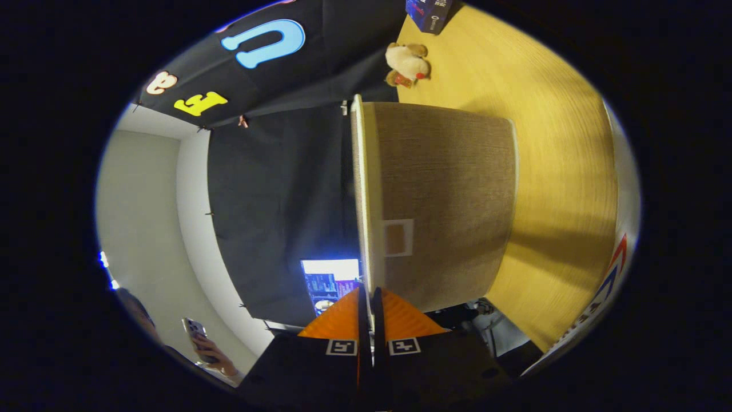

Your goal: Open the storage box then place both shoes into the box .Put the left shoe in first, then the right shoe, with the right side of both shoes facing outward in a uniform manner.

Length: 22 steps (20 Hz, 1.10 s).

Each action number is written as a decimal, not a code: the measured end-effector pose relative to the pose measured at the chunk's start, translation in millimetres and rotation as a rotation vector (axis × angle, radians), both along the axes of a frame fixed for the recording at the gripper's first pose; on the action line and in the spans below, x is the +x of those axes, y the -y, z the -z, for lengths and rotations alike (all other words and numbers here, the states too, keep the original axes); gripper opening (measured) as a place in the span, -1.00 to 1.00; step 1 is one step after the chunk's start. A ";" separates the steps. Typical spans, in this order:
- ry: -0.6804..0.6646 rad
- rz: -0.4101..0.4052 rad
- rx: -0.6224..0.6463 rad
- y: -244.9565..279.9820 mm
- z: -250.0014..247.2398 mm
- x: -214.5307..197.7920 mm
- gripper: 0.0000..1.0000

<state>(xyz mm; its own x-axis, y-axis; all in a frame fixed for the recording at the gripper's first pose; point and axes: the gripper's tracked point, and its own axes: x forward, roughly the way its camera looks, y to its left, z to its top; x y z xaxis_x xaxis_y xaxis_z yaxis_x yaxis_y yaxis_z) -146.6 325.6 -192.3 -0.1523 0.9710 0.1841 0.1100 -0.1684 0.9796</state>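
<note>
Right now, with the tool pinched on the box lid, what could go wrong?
1. The tool grips only the thin edge of the lid, so the lid could slip out and drop back.
2. The storage box looks like light fabric; pulling further may drag or tip it on the table.
3. The plush toy sits just beyond the box and might get knocked.

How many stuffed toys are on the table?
1. The stuffed toy lies on the wooden table, beyond the storage box, near a blue box. The gripper pinches the storage box's lid edge. Others may hide behind the box.
</note>
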 end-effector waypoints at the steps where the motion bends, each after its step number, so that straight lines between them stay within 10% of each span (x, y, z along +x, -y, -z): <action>1: 0.014 0.012 0.008 -1.2 -10.4 -0.5 -0.90; 22: 0.361 0.250 -0.004 -173.7 -213.8 14.3 -0.83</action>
